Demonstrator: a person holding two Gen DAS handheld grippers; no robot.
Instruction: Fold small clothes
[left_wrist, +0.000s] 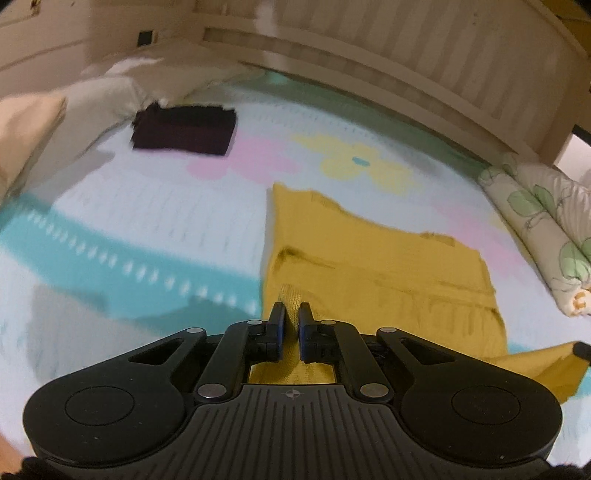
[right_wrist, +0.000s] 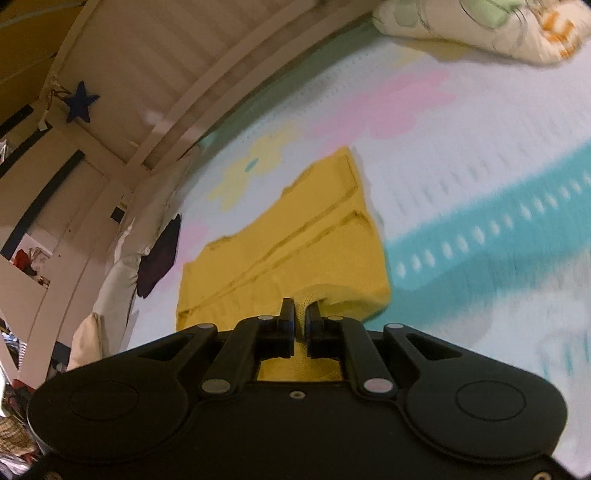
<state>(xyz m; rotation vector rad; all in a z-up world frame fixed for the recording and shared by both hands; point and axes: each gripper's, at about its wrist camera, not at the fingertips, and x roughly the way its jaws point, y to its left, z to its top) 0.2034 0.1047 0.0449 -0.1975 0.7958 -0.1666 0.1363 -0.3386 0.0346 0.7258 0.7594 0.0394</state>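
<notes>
1. Between the jaws of the left gripper (left_wrist: 291, 314): a pinched edge of the yellow knit garment (left_wrist: 376, 266), jaws pressed nearly together on it.
2. Between the jaws of the right gripper (right_wrist: 300, 314): another near edge of the same garment, likewise clamped.
3. Ahead of both pairs of jaws: the rest of the cloth, spread flat on the bed (left_wrist: 129, 221), long axis running away from them.
4. Neither hand nearer; next move probably a lift forward over the far hem.
5. Far beyond the left jaws: a dark folded piece (left_wrist: 184, 129).
</notes>
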